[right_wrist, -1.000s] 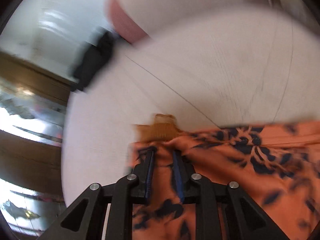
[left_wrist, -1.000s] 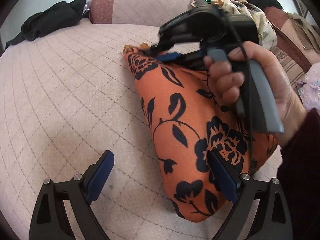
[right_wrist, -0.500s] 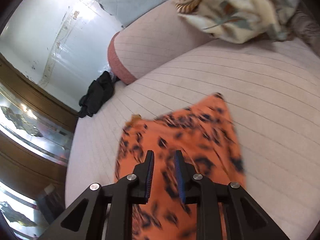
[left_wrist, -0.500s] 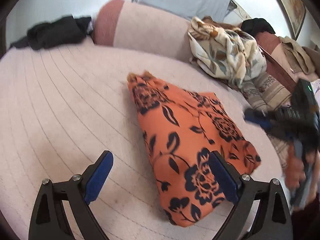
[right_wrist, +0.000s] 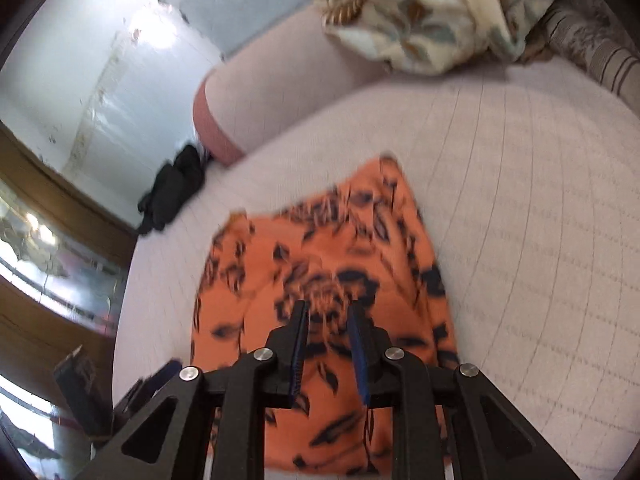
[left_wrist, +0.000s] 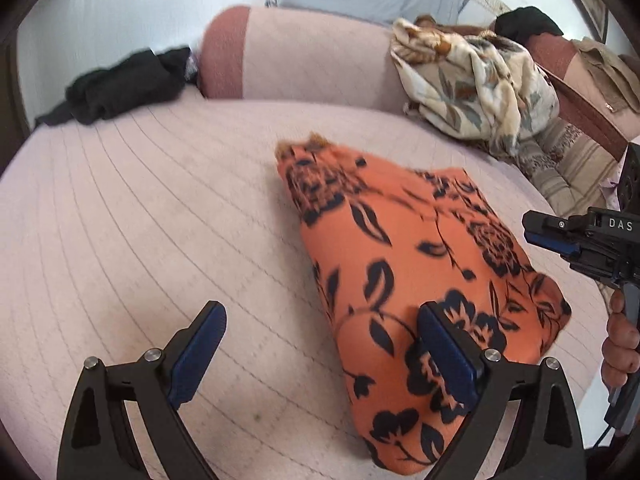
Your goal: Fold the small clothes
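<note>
now the orange floral garment (left_wrist: 404,264) lies folded into a narrow, tapering bundle on the pale quilted bed (left_wrist: 140,220), its narrow end pointing toward the bolster cushion (left_wrist: 304,56) and its wider end near both tools. the left gripper (left_wrist: 320,356) hangs just over the near edge of the cloth with its jaws spread wide and nothing between them; one blue pad sits above the bare quilt, the other above the print. the right gripper (right_wrist: 328,344) hovers over the middle of the same garment, its jaws narrowed to a small gap with only air in it, so it grips nothing, though whether it counts as fully released is hard to say.

judging from the shape, the fold looks close to done, and the step in hand seems to be a last tidy or a final fold across. to do it well, bring the wide left jaws down onto one doubled edge at the near end, pinch all the layers together and not just the top one, and carry that end toward the narrow end in a low arc so the layers do not slide apart. the right tool can press the middle flat as a hinge line. the fabric looks thin and slippery, so a slow lift is safer.

no basket, box or tray is in sight. loose things sit apart from the work: a black garment (left_wrist: 120,88) at the far corner, and a cream floral blanket (left_wrist: 472,84) heaped by the cushion.
</note>
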